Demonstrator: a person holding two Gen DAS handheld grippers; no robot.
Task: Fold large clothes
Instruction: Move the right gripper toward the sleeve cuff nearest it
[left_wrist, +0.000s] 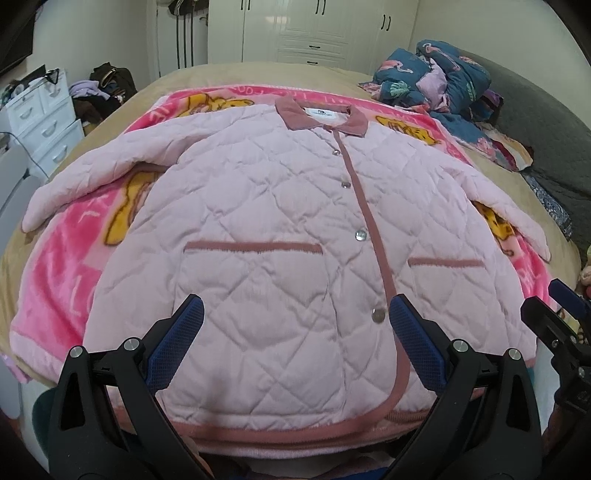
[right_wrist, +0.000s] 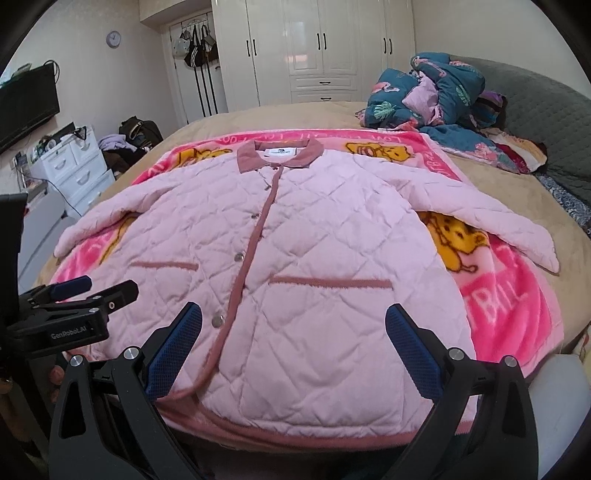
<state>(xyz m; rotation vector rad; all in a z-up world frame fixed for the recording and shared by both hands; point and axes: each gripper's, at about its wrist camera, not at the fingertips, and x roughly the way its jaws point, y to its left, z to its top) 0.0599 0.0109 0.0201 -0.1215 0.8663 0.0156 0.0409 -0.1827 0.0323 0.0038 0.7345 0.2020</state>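
A pale pink quilted jacket (left_wrist: 280, 229) with a dusty-rose collar, placket and pocket trims lies flat and buttoned, front up, on a pink cartoon blanket (left_wrist: 70, 258). Both sleeves spread out to the sides. My left gripper (left_wrist: 295, 314) is open and empty, above the jacket's lower hem left of the placket. My right gripper (right_wrist: 293, 319) is open and empty, above the hem right of the placket. The jacket (right_wrist: 314, 251) fills the right wrist view too. Each gripper shows at the edge of the other's view.
The blanket lies on a tan bedspread (right_wrist: 480, 173). A heap of teal flamingo bedding (right_wrist: 439, 99) sits at the far right. White drawers (right_wrist: 74, 170) and a bag stand left of the bed, white wardrobes (right_wrist: 317, 48) behind.
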